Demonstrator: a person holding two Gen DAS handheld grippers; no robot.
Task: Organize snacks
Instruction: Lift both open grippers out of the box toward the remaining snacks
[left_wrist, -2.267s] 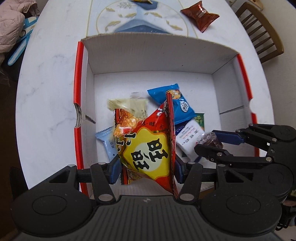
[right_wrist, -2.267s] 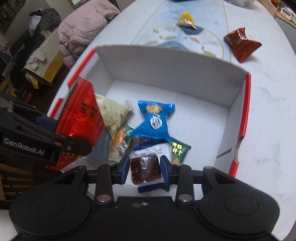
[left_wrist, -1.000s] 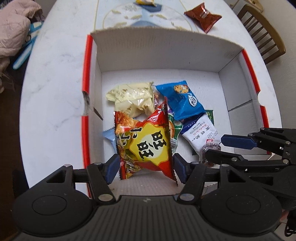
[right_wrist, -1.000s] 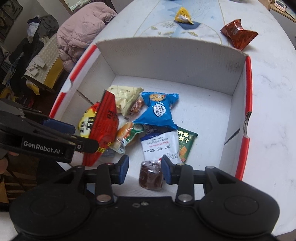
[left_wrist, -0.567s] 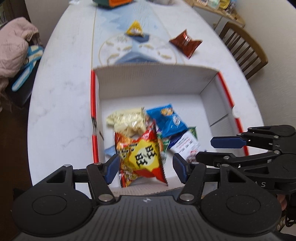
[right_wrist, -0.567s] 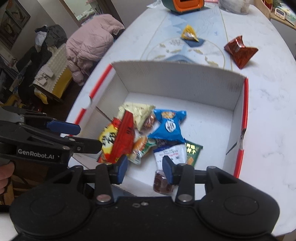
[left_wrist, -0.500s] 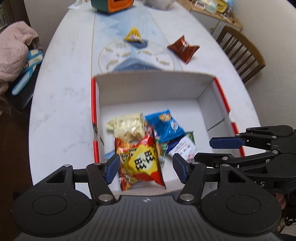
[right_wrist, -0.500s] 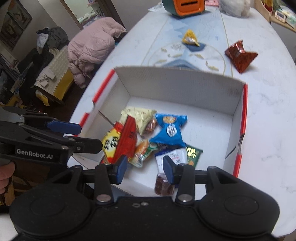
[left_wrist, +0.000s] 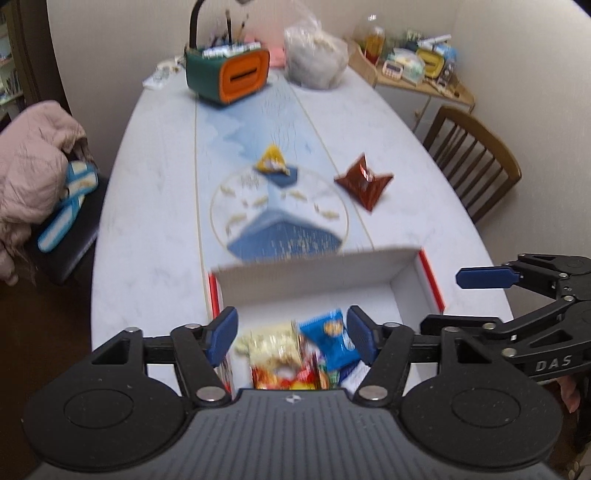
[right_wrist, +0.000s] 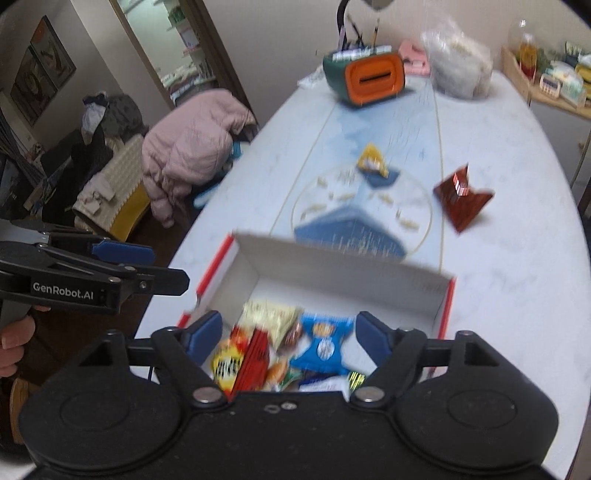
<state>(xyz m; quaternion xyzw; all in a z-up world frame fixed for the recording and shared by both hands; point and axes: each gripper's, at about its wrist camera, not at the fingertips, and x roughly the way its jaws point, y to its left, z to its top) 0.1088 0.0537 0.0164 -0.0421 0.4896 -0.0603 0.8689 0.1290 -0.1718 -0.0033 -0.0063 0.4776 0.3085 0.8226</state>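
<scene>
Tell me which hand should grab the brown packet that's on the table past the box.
Probably the right. The brown packet lies on the right side of the table, beyond the box's right corner. The right tongs are opening with nothing gripped, and sit on that side.

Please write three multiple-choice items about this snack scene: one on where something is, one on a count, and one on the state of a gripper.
1. Where does the blue packet lie?
A. inside the box
B. on the wooden chair
C. beside the orange holder

2. How many snack packets lie on the table outside the box?
A. none
B. two
C. five

3. How do the jaws of the right gripper stand?
A. pressed on a brown sweet
B. closed on the red packet
C. apart, with nothing held

Answers:
1 A: the blue packet rests among the other snacks between the white walls.
2 B: only the yellow packet and the reddish-brown packet lie beyond the box.
3 C: the jaws are opening and the pads touch nothing.
</scene>
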